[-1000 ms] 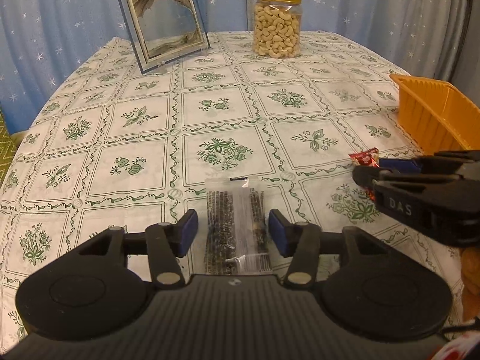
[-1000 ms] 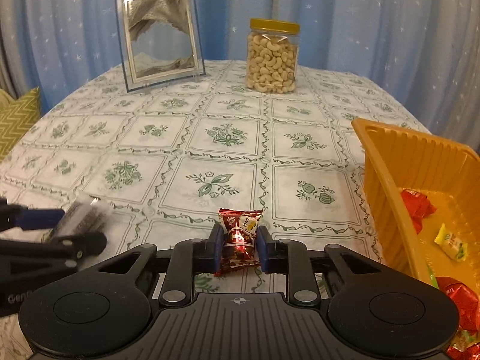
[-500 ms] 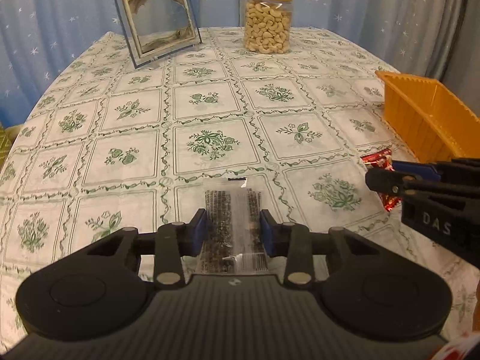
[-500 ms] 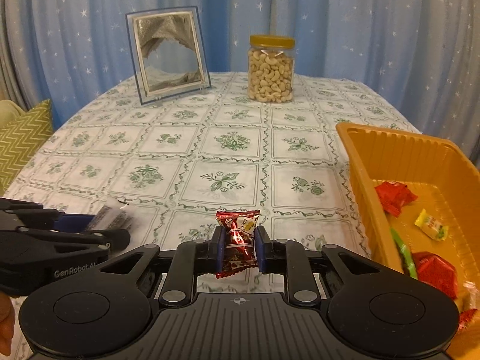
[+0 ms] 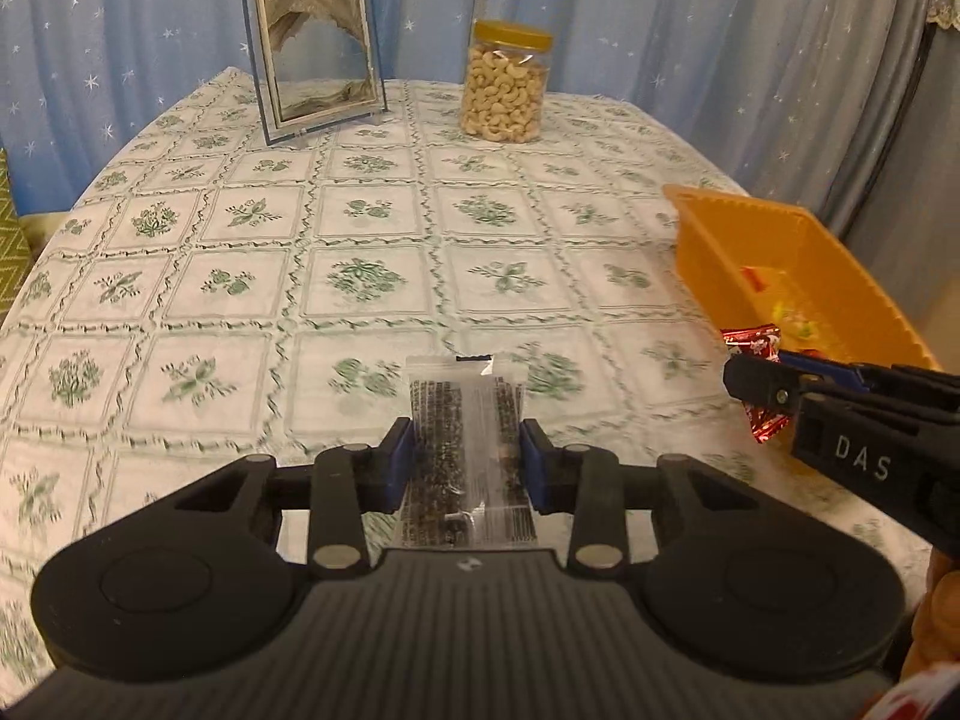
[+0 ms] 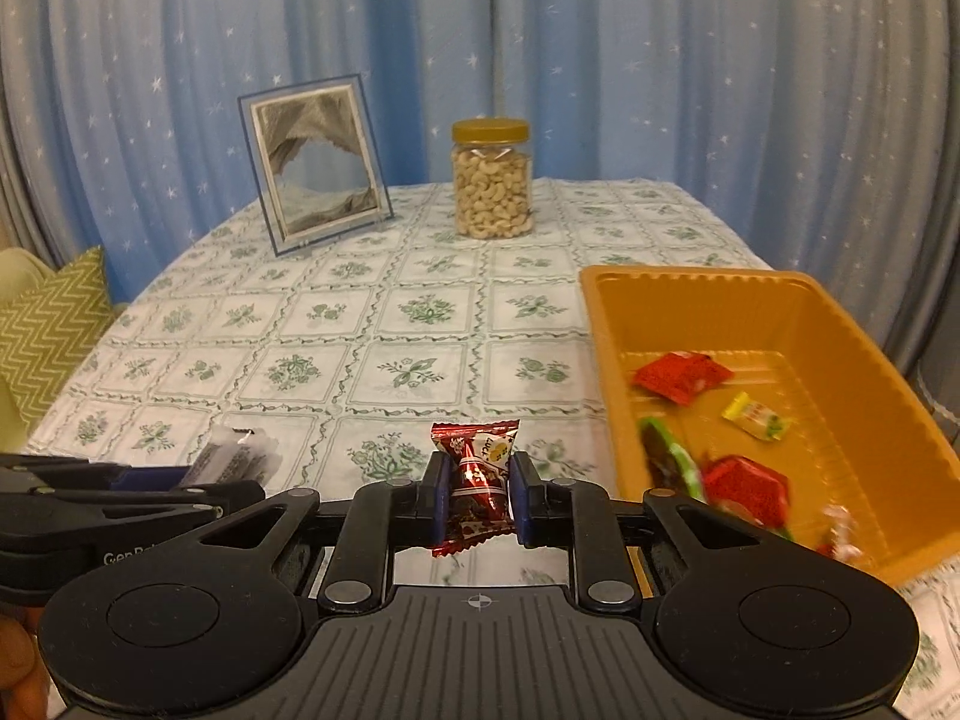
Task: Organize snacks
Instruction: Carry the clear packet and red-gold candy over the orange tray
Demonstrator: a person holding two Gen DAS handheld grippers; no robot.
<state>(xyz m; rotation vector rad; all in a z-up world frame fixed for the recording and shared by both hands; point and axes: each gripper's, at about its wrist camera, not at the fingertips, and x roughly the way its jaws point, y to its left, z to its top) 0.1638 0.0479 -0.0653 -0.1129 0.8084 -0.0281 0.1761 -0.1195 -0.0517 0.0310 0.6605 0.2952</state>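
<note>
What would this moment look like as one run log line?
left hand-held gripper: shut on clear packet | right hand-held gripper: shut on red candy | orange tray: holds snacks

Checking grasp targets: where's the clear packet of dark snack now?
The clear packet is clamped in the left gripper, above the tablecloth, left of the orange tray.

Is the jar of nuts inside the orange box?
No, the jar of nuts stands on the tablecloth at the far end, apart from the orange box.

Clear packet [image 5: 465,420], red candy [image 6: 477,480], both lifted
</note>
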